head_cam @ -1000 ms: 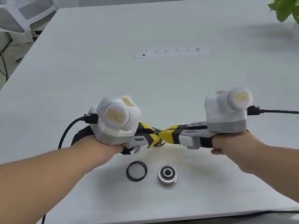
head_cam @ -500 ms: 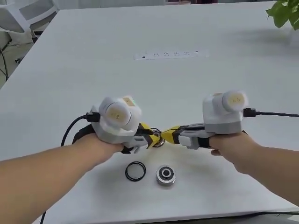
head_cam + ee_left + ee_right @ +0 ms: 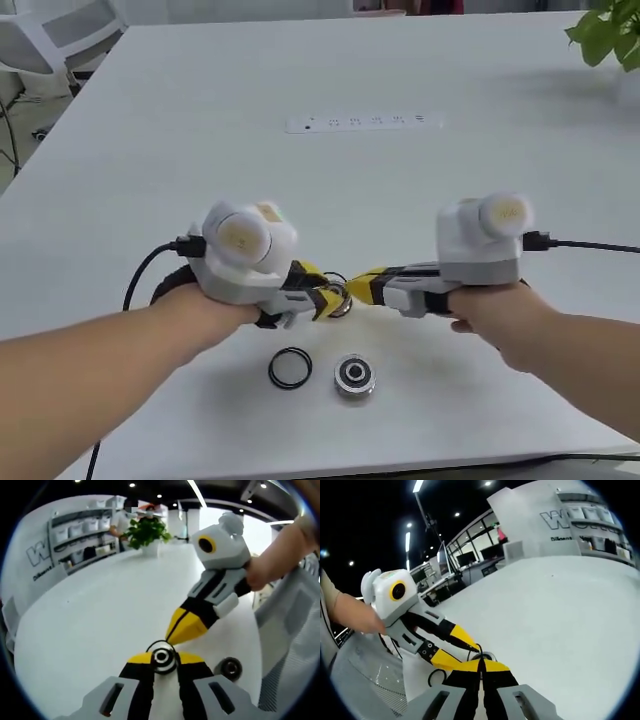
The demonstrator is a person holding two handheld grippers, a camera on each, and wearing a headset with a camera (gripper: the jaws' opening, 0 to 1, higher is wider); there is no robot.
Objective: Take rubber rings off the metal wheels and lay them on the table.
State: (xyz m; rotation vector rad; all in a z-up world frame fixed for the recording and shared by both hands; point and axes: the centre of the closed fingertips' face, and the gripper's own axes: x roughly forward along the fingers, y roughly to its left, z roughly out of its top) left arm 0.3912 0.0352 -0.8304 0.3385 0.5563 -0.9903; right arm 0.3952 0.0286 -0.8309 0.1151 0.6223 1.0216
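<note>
My left gripper [image 3: 325, 298] holds 1 metal wheel [image 3: 164, 657] between its jaws, which are narrow and closed on the 2 sides of the wheel. The flat face of the wheel looks back at me in the left gripper view, so its axle lies along my left jaws.

The rubber ring [image 3: 478, 649] sits around the rim of this wheel. My right gripper [image 3: 481, 664] comes to the wheel from the opposite side, nose to nose with the left one. Its jaws are pressed together, and a thin black strand of the ring rises just from their tips, so I judge that they pinch the ring at the far edge of the wheel.

The coming move turns on this: the ring must leave along the axle, so I think the right jaws should pull away from the wheel, along the line of the left jaws and not across it.

Below the held wheel, on the worktop [image 3: 300, 180], lie 1 loose ring [image 3: 290, 367] and, just beside it, 1 bare wheel [image 3: 355, 374].
</note>
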